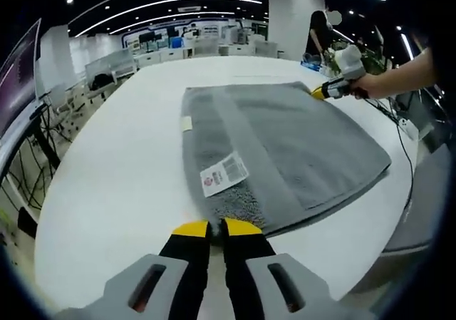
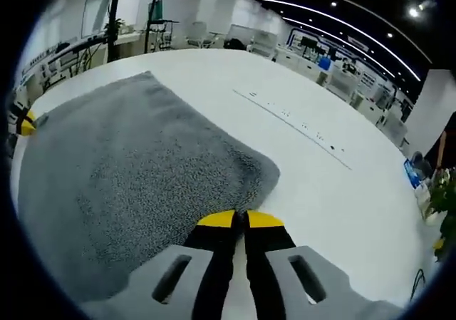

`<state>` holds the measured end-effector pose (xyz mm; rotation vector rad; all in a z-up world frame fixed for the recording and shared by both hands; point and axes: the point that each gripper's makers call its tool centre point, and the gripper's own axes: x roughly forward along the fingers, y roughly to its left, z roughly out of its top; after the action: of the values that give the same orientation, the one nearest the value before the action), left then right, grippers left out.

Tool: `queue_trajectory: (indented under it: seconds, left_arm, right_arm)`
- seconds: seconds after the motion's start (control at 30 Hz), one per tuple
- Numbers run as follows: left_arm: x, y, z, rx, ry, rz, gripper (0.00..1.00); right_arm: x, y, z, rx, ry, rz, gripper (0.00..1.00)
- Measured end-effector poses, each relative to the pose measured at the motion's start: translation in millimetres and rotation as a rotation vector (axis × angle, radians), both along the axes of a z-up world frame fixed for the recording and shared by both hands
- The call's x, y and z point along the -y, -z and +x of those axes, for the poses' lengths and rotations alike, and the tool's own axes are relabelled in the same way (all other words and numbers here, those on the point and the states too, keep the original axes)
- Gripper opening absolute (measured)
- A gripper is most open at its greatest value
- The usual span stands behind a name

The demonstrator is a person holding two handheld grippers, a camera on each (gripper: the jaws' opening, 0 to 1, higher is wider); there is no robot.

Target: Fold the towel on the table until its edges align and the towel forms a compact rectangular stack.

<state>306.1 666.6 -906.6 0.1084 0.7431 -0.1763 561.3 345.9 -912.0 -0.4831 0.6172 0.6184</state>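
A grey towel (image 1: 285,142) lies flat on the white table (image 1: 121,163), folded over itself, with a white printed label (image 1: 224,174) near its close end. My left gripper (image 1: 216,227) has its yellow-tipped jaws pinched together on the towel's near edge. At the far corner my right gripper (image 1: 320,92) meets the towel, held by a person's hand (image 1: 374,85). In the right gripper view the towel (image 2: 121,170) spreads to the left, and the right gripper (image 2: 240,220) is shut on its rounded corner. The left gripper (image 2: 25,124) peeks in at the towel's opposite end.
The table's front edge (image 1: 356,263) runs close to the towel on the right, with cables (image 1: 402,131) hanging past it. A person (image 1: 320,31) stands beyond the far end, beside a plant (image 2: 445,199). Bare table (image 2: 320,170) stretches right of the towel.
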Motion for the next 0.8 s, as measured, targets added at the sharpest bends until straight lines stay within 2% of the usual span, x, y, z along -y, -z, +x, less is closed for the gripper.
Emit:
queue_trajectory:
  seconds: [0.27, 0.6, 0.67, 0.8]
  left_arm:
    - [35.5, -2.2, -3.2, -0.011, 0.024, -0.016, 0.07]
    - [89.1, 2.2, -3.0, -0.022, 0.101, -0.009, 0.07]
    - [97.2, 3.2, -3.0, -0.024, 0.106, -0.013, 0.07]
    - [117.8, 5.6, -2.4, -0.03, 0.116, -0.033, 0.06]
  right_arm:
    - [43.2, -4.4, -18.0, -0.005, 0.021, 0.0, 0.02]
    - [107.6, -1.2, -20.6, -0.016, 0.057, -0.008, 0.02]
    - [118.3, -0.7, -21.1, -0.007, 0.034, -0.046, 0.02]
    - [137.2, -2.5, -19.2, -0.012, 0.062, -0.031, 0.02]
